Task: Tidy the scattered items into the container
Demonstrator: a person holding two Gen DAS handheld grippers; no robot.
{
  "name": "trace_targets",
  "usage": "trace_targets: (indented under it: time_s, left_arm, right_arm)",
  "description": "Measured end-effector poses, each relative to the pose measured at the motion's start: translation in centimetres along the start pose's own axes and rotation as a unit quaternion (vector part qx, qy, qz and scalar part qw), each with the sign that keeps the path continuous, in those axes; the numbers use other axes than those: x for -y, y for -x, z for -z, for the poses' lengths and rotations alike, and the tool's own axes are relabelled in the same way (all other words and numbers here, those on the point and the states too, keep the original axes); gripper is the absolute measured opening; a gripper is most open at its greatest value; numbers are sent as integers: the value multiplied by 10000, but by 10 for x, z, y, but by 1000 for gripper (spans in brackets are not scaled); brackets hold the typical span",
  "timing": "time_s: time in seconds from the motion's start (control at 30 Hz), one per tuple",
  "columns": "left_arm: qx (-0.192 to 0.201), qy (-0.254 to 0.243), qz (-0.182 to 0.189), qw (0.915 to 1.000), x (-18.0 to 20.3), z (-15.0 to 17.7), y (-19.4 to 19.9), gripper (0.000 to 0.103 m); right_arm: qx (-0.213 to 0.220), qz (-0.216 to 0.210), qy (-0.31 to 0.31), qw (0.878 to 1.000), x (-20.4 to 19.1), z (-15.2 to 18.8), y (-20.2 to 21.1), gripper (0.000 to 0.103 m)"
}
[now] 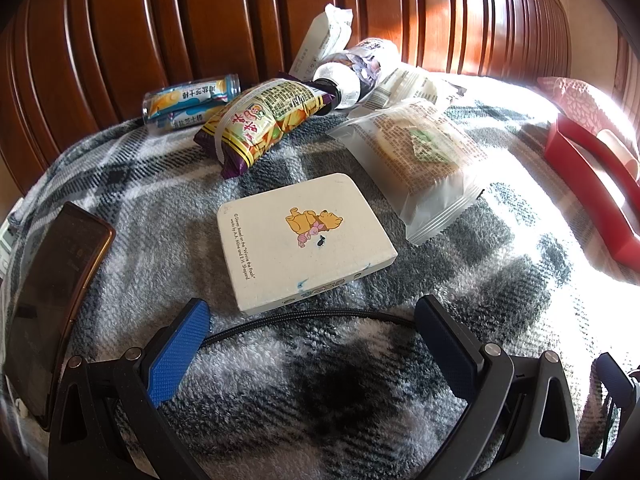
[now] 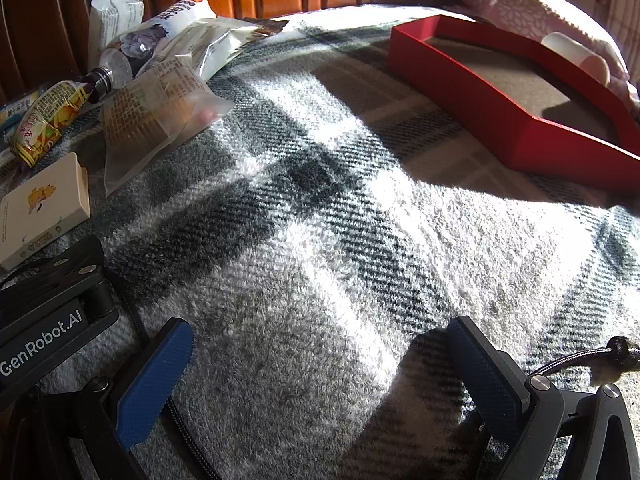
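On my far left a dark phone (image 1: 52, 304) lies on the plaid blanket (image 1: 160, 216), and beyond it a clear tube of snack sticks (image 1: 190, 98) rests against the wooden headboard (image 1: 120, 40). Next comes a purple and yellow snack bag (image 1: 264, 120), then a white power bank (image 1: 306, 240) printed with a cartoon bear, lying flat just ahead of my left gripper (image 1: 312, 344). That claw is released, its blue pads (image 1: 180, 356) spread wide with nothing between them but a black braided cable (image 1: 304, 314) running across the blanket. Behind the power bank I see a bottle (image 1: 348, 76) on its side, a white wrapper (image 1: 324, 36) propped against the headboard, and a frosted pastry packet (image 1: 424, 164) lying near the power bank's right. Further right, well apart from that pile, sits the red tray (image 2: 516, 120), the container; a pale cylinder (image 2: 576, 56) leans at its far rim, and I cannot tell whether it lies inside. A pink patterned pillow (image 2: 532, 8) sits behind it. My right gripper (image 2: 332, 384) hovers over bare blanket, released too, fingers wide and holding nothing, with the left gripper's body beside it.
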State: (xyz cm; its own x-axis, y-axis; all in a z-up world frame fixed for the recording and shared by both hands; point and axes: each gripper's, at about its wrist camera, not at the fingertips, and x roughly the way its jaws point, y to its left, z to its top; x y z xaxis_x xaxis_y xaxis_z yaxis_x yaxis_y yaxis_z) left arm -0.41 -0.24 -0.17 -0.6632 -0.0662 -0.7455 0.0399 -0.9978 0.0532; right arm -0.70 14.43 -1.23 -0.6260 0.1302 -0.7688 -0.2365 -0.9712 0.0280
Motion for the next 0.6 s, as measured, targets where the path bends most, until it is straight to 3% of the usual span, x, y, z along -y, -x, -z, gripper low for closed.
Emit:
trace_targets:
  time_s: [0.6]
  left_arm:
    - [40,23,10,10000,1,4,4,103]
  right_arm:
    - [-3,1,0,10000,-1,-2,1,103]
